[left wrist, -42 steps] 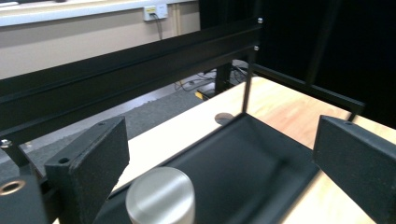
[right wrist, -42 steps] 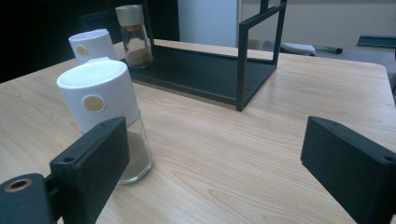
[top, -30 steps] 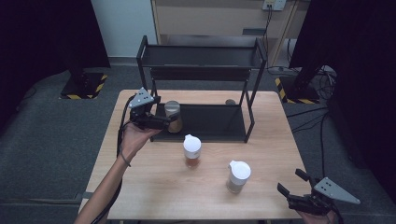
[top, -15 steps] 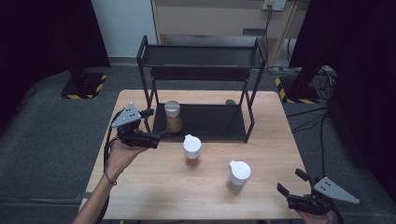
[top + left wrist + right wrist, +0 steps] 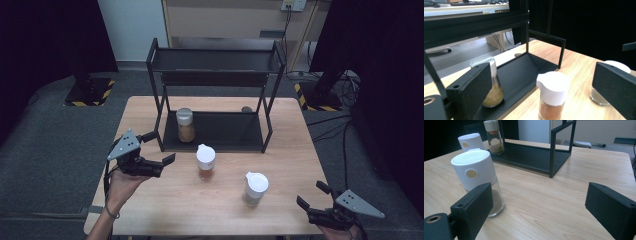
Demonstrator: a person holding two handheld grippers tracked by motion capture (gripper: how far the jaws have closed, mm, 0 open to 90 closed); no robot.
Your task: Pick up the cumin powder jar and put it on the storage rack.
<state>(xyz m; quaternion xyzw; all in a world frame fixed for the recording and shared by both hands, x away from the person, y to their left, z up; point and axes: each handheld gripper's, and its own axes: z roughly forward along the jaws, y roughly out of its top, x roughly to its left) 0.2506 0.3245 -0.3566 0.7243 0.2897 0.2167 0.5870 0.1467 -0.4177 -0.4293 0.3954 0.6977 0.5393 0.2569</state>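
A black two-tier rack (image 5: 215,60) stands at the back of the wooden table (image 5: 285,150). On its lower shelf, at the left, is a jar with a pale lid (image 5: 184,125) (image 5: 492,93) (image 5: 494,136). In front of the rack stands a white-capped jar of reddish spice (image 5: 205,161) (image 5: 552,96) (image 5: 471,141). Right of it is a white-capped jar with paler contents (image 5: 255,188) (image 5: 477,175). My left gripper (image 5: 161,147) is open and empty, left of the reddish jar and pointing toward it. At the table's near right corner, my right gripper (image 5: 310,194) is open and empty, apart from the paler jar.
The rack's upper shelf (image 5: 215,75) is bare, and most of the lower shelf (image 5: 230,130) right of the jar is free. A small round mark (image 5: 246,109) lies on the table behind the rack. Dark floor and cables (image 5: 330,95) surround the table.
My left gripper has drawn back from the jar on the lower shelf toward the near left, now open. The jar stays on the shelf. The right gripper has not moved.
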